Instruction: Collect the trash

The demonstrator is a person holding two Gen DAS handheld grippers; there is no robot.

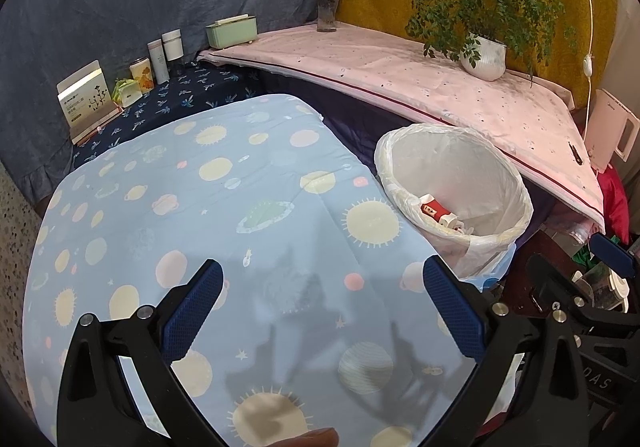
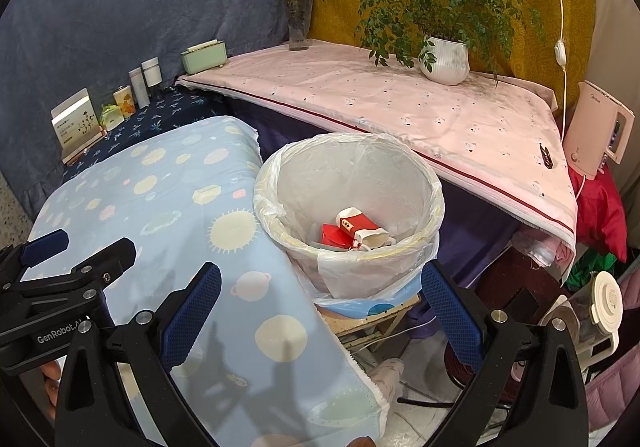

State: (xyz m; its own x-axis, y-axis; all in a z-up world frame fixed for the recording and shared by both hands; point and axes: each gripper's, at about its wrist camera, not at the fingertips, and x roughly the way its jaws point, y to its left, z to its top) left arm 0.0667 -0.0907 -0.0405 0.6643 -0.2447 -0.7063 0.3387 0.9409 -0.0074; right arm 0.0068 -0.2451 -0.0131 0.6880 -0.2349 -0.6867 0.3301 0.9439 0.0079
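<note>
A white bin lined with a clear bag (image 2: 348,175) stands beside the table with the light blue planet cloth (image 2: 160,199). Red and white cartons (image 2: 354,229) lie in it. In the left wrist view the bin (image 1: 456,171) is at the right, with the cartons (image 1: 438,213) inside. My left gripper (image 1: 322,311) is open and empty above the cloth (image 1: 200,207). My right gripper (image 2: 320,311) is open and empty, just in front of the bin, over the table's right edge. The left gripper (image 2: 80,251) also shows at the left of the right wrist view.
A pink-covered shelf (image 2: 400,107) runs behind the bin with a potted plant (image 2: 444,59) and a flower vase (image 2: 299,23). Boxes, jars and a green tissue box (image 2: 203,55) line the back left. A pink kettle (image 2: 600,127) and clutter are at right.
</note>
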